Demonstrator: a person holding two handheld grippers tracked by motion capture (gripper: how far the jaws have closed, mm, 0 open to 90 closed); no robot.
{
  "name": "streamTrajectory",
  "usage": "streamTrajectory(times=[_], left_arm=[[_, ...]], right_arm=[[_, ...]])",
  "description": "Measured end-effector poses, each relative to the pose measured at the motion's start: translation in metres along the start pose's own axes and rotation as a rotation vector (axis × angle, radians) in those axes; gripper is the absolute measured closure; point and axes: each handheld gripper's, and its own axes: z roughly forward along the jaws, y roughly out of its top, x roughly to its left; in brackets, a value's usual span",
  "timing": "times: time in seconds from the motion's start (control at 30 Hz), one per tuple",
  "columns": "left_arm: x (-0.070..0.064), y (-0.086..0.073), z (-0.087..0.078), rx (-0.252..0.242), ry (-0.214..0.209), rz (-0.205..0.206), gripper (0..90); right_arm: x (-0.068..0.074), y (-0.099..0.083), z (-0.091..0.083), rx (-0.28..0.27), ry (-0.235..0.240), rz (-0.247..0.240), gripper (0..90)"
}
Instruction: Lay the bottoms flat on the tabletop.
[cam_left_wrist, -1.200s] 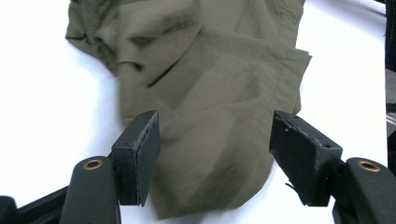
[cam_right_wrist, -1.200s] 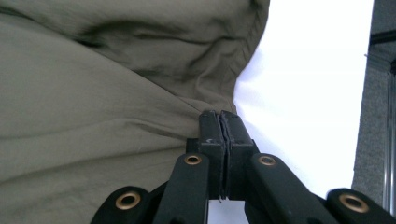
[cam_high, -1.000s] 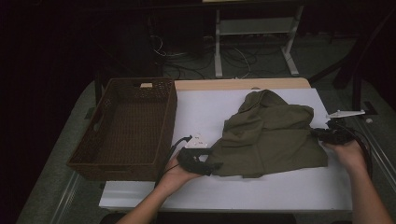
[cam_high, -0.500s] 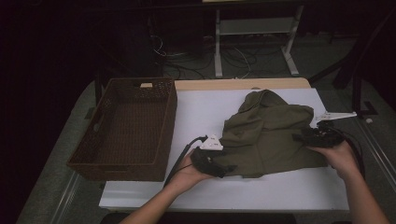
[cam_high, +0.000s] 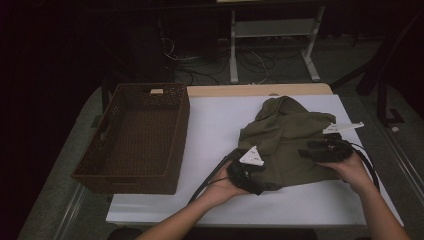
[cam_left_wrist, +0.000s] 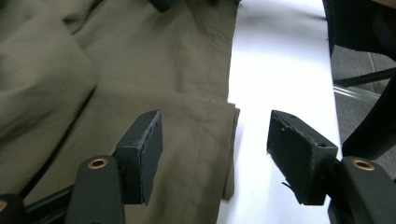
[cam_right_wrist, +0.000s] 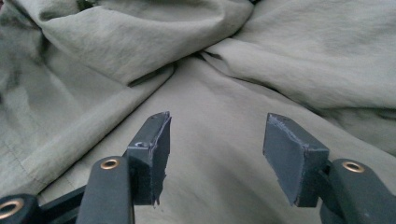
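Garment (cam_high: 287, 137) of olive cloth, crumpled, lying on the right half of the white table (cam_high: 215, 125), well apart from the brown wicker basket (cam_high: 134, 137) at the table's left edge. Left gripper (cam_high: 248, 176), at the garment's near left corner, jaws spread wide; its own view places the folded hem (cam_left_wrist: 219, 140) between them, one jaw over cloth, the other over bare table. Right gripper (cam_high: 320, 150), above the garment's right side, jaws likewise parted over creased cloth (cam_right_wrist: 219, 140), holding nothing.
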Motion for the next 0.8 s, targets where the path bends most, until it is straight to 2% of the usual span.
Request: streamTrajectory(times=[0.2,0.33,0.43,0.63,0.8], left_arm=[[-0.004,0.005,0.027,0.029,-0.01,0.018,35.8],[-0.006,0.005,0.043,0.061,0.04,0.045,38.1],[-0.006,0.003,0.047,0.082,0.073,0.073,49.7],[-0.006,0.002,0.041,0.068,0.084,0.081,84.6],[0.002,-0.002,0.025,0.058,0.1,0.054,87.5]], right_arm=[[0.002,0.0,0.002,0.002,0.006,-0.008,40.9],[0.001,0.0,0.001,0.0,0.005,-0.001,40.9],[0.0,0.0,0.0,-0.004,0.0,-0.001,41.0],[-0.002,-0.001,-0.001,-0.01,-0.011,0.002,41.3],[-0.002,-0.001,-0.003,-0.011,-0.013,0.003,41.3]])
